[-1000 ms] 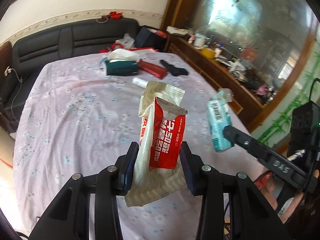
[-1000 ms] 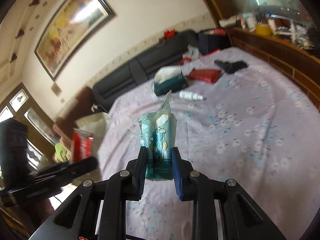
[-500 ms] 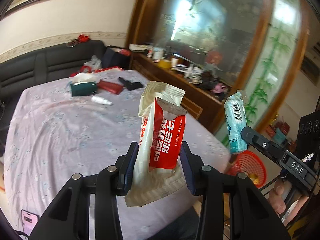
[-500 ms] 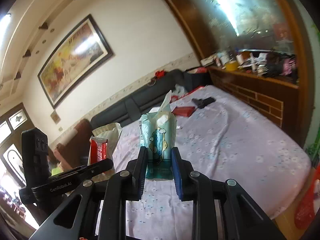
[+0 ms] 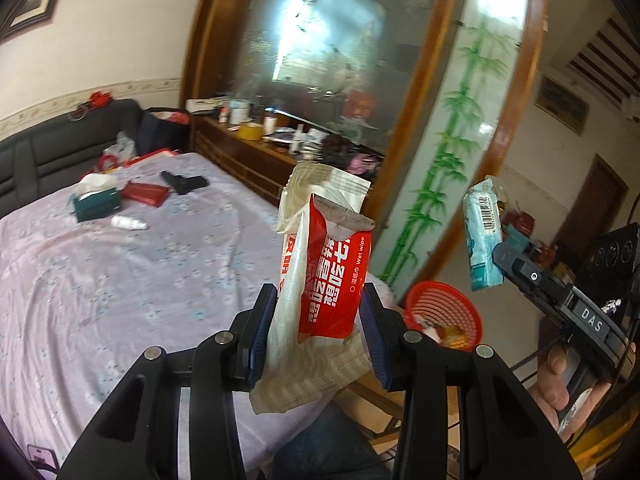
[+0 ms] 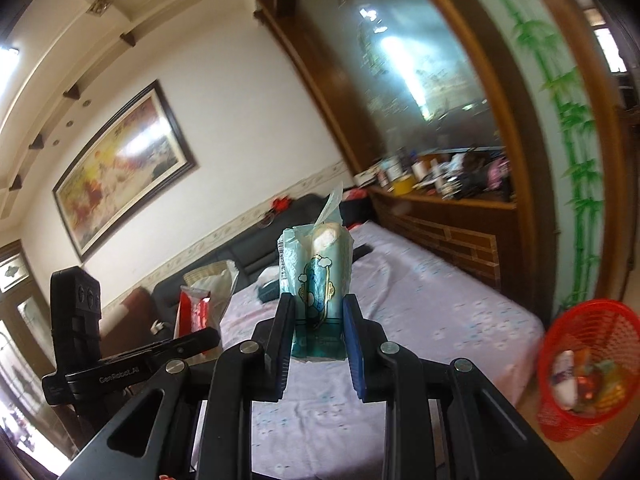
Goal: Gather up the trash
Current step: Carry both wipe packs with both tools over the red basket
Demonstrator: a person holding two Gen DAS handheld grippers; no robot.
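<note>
- Behind my grippers is a living room: a table [image 5: 120, 280] under a lilac flowered cloth, a black sofa [image 5: 52, 148] at its far edge, and a wooden sideboard [image 5: 248, 152] along its right side below a big glass panel.
- My left gripper [image 5: 320, 332] is clamped on a red and white wipe pack [image 5: 328, 280], torn open at the top and held upright, clear of the tabletop.
- My right gripper [image 6: 316, 344] is clamped on a teal tissue pack [image 6: 316, 280], also upright and off the table; from the left wrist view it hangs to the right, beyond the table's near right corner.
- On the floor, just off that same corner, stands a red basket [image 6: 588, 368]. It already holds a few wrappers, so I judge some trash is collected.
- Both packs are picked up but not yet dropped; neither is over the basket's mouth as far as I can tell. I judge the drop to be the step in hand.
- Near the far edge of the tabletop lie a green tissue box [image 5: 96, 202], a red packet [image 5: 144, 192], a black item [image 5: 184, 182] and a small white bottle [image 5: 128, 223].
- Whether any of those count as trash I cannot tell; if they do, more trips are left after these two packs go in.
</note>
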